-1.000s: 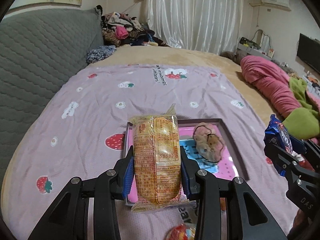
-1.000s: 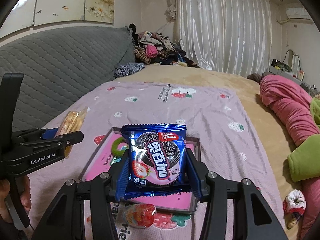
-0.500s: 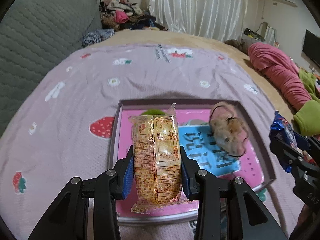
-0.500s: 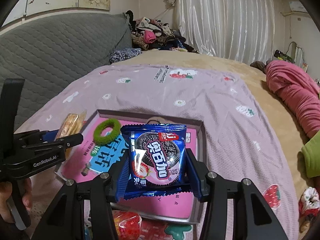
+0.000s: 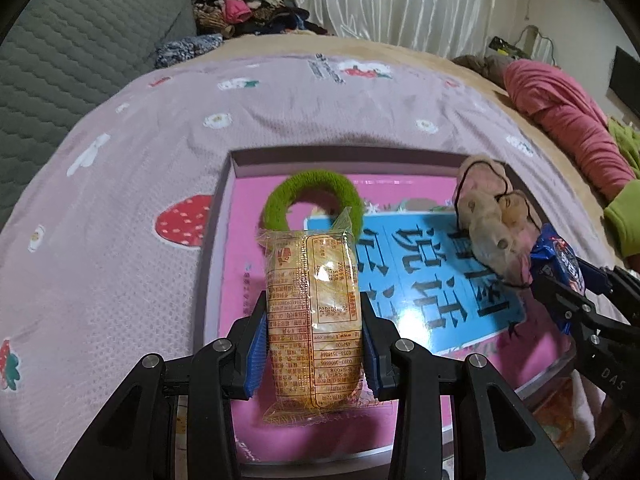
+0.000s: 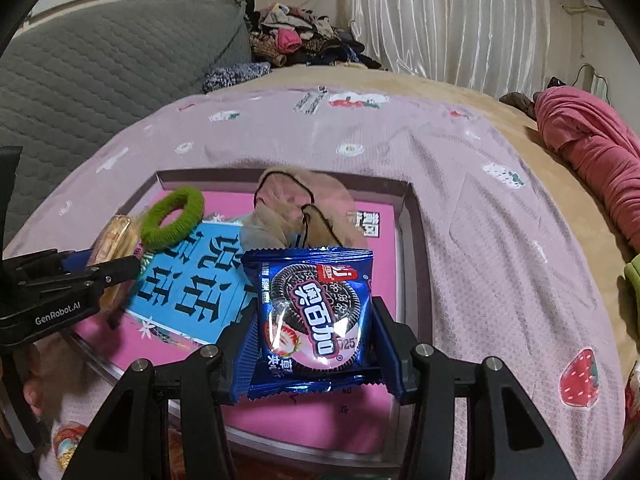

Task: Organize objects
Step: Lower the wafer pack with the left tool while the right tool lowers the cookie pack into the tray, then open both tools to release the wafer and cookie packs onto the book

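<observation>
Placement is the step in hand: both claws are holding snack packs over the pink tray (image 5: 224, 216) on the bed. Left claw (image 5: 314, 354) is gripping the yellow biscuit pack (image 5: 314, 320) by its sides; right claw (image 6: 308, 354) is gripping the blue cookie packet (image 6: 312, 316). Both are tilting steeply downward. Best practice: lower each pack onto bare tray floor, clear of the green hair tie (image 5: 312, 200) and beige scrunchie (image 5: 488, 220), then open.

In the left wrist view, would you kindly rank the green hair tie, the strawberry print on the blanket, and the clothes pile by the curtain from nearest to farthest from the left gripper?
From the left gripper:
1. Green hair tie: in the pink tray, just beyond the held packet.
2. Strawberry print: on the blanket, left of the tray.
3. Clothes pile: far back, upper left, beside the curtain.
</observation>
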Demonstrator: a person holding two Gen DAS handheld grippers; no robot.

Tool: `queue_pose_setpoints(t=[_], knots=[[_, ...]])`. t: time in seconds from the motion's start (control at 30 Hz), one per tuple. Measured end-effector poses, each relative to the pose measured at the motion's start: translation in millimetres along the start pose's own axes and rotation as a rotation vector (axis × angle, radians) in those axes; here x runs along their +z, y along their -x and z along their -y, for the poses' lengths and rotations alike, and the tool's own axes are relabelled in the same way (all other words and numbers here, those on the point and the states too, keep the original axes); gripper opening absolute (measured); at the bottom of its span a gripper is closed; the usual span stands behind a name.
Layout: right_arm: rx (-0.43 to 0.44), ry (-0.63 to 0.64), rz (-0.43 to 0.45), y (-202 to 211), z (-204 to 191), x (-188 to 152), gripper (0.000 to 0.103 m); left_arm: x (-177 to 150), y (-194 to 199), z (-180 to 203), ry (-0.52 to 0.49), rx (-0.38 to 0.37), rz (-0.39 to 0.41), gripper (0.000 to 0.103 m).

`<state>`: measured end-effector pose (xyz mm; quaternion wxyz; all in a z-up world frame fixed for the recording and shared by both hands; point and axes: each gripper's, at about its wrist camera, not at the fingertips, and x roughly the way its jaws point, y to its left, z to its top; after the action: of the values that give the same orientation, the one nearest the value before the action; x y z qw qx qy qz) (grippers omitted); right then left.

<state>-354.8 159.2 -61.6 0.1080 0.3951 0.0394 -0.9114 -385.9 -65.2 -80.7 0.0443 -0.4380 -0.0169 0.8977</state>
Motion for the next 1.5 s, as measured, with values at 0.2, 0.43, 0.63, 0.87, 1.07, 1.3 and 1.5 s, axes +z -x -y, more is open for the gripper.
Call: queue_pose_setpoints(t=[0.2,0.43,0.63,0.87,1.07,1.3,1.5], knots=[[-0.013,0.008,-0.024,-10,-3,-3,0.052,-3,-9,-2,-0.001,-0.003,-0.027,0.041],[-0.014,0.014,-0.047,-19,-4,-6,0.052,-6,-11,-1,-0.013,0.003,-0.031,0.041],[-0.014,0.01,-0.051,-20,-4,-7,0.052,-9,-10,2,-0.025,0.015,-0.027,0.041],[-0.015,0.01,-0.05,-21,-3,-7,0.052,-9,-12,2,-0.025,0.018,-0.026,0.049],[-0.019,0.008,-0.044,-20,-4,-6,0.058,-8,-13,2,-0.024,0.022,-0.024,0.058],[-0.023,0.005,-0.018,-13,-4,-2,0.065,-7,-12,-1,-0.017,0.024,-0.02,0.06],[-0.025,0.003,-0.014,-10,-5,-1,0.067,-4,-1,-2,-0.023,0.042,0.004,0.074]])
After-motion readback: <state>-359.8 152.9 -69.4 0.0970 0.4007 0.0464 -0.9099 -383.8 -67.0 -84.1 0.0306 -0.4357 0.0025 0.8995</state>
